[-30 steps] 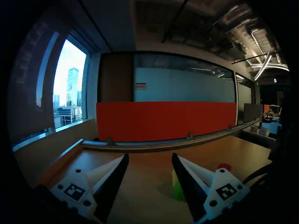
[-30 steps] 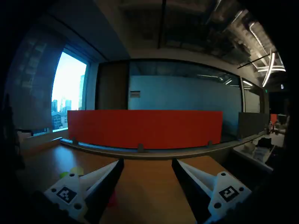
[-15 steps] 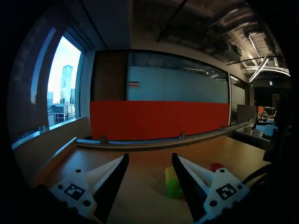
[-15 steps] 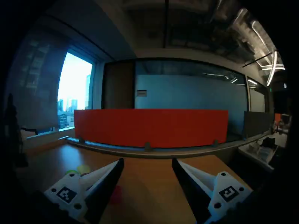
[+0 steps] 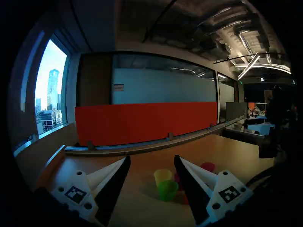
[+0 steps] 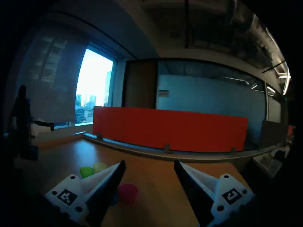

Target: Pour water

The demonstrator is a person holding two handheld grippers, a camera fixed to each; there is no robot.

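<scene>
Wood-topped desk (image 5: 142, 206) runs under both grippers in a dim office, up to a red partition (image 5: 144, 122) along its far edge.

The left gripper (image 5: 151, 157) hangs above the desk with its two fingers (image 5: 111, 179) well apart and nothing between them. Just past the fingertips, a green cup (image 5: 167, 190) stands upright on the desk in the gap between the fingers. A yellow cup (image 5: 163, 175) stands close behind it, touching or nearly so. To the right, beyond the right finger, a pink cup (image 5: 207, 166) peeks over that finger's edge. A reddish shape between the yellow cup and that finger is too hidden to tell what it is. Farther out, a glass wall (image 5: 163, 86) rises above the partition, a bright window (image 5: 47, 100) shows tall buildings at the left, and a strip light (image 5: 250, 65) hangs from the ceiling at the right.

The right gripper (image 6: 149, 162) is likewise spread wide and empty over the desk (image 6: 159, 196). The pink cup (image 6: 128, 193) stands upright just beside its left finger (image 6: 102, 185). The green cup (image 6: 86, 172) and the yellow cup (image 6: 100, 166) sit side by side farther left, partly behind that finger. Beyond them are the partition (image 6: 170, 129) and the window (image 6: 92, 90). No water can be made out in any cup.
</scene>
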